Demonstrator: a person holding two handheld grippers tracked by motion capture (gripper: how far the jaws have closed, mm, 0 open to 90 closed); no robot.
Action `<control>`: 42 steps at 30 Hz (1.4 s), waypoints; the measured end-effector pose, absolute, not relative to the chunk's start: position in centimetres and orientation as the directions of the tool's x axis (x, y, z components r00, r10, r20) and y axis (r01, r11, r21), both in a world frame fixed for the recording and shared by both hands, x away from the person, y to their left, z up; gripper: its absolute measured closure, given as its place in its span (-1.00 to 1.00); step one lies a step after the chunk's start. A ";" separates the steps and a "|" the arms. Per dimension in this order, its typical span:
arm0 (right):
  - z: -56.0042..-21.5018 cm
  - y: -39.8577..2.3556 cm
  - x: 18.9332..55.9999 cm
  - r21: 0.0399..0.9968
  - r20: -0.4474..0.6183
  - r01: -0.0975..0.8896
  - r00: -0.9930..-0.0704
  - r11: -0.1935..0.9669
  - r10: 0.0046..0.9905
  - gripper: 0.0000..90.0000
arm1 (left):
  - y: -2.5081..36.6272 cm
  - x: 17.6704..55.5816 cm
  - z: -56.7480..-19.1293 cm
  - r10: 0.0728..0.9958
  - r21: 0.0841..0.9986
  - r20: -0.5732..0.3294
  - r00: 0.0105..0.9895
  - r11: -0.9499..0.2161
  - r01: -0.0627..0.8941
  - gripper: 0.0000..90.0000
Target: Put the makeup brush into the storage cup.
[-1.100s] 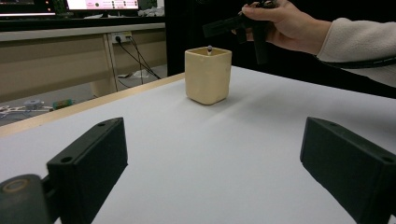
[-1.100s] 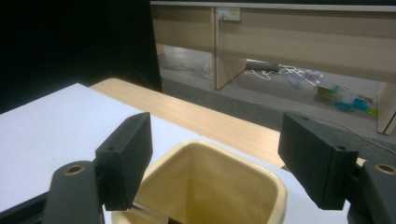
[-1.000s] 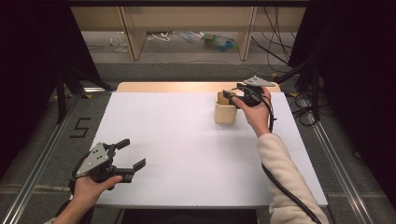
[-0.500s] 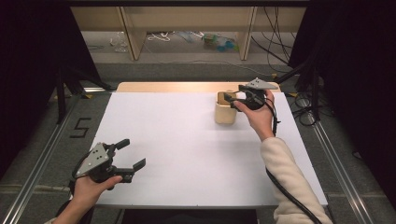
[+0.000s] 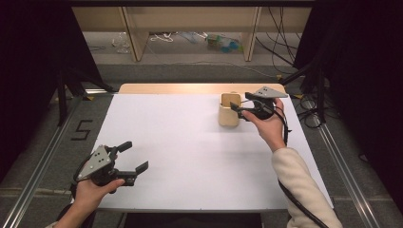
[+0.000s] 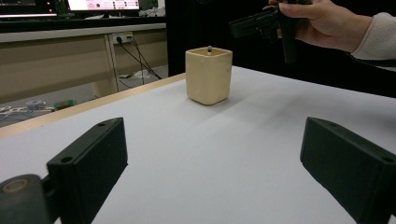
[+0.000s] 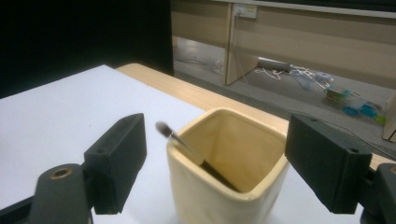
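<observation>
Cup (image 5: pixel 229 110) stands upright on the bench (image 5: pixel 190 142), a thin stick (image 7: pixel 184 142) leaning inside; right claw (image 5: pixel 238 107) just beside it, spread and empty, apparently having dropped the stick in.

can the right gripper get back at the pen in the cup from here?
Probably yes: the right gripper is open beside the cup, and the pen leans against the rim, tip exposed, nothing between.

Right gripper (image 7: pixel 212 161) open over cream cup (image 7: pixel 229 186); thin stick, perhaps brush (image 7: pixel 182 142), leaning inside.
</observation>
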State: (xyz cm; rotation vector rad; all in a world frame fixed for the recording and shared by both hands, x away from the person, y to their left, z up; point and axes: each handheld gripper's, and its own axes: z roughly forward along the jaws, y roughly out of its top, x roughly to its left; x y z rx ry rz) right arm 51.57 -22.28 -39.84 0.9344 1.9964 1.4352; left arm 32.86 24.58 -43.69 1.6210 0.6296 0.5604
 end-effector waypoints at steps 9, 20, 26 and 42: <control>-40.1 -22.6 50.0 0.947 -0.021 0.229 -0.653 0.224 0.757 -0.51 | 24.5 32.8 -43.7 0.681 0.991 0.003 0.733 -0.101 0.089 -0.85; -40.3 -22.9 48.6 0.941 -0.024 0.236 -0.665 0.241 0.747 -0.51 | 24.6 32.9 -43.7 0.681 0.991 0.008 0.733 -0.104 0.086 -0.85; -40.2 -23.0 47.7 0.944 -0.024 0.230 -0.673 0.239 0.740 -0.50 | 24.6 32.8 -43.7 0.681 0.991 0.005 0.732 -0.101 0.087 -0.85; -40.0 -23.8 44.6 0.954 -0.025 0.193 -0.708 0.227 0.705 -0.51 | 24.6 32.9 -43.7 0.681 0.991 0.007 0.732 -0.103 0.086 -0.85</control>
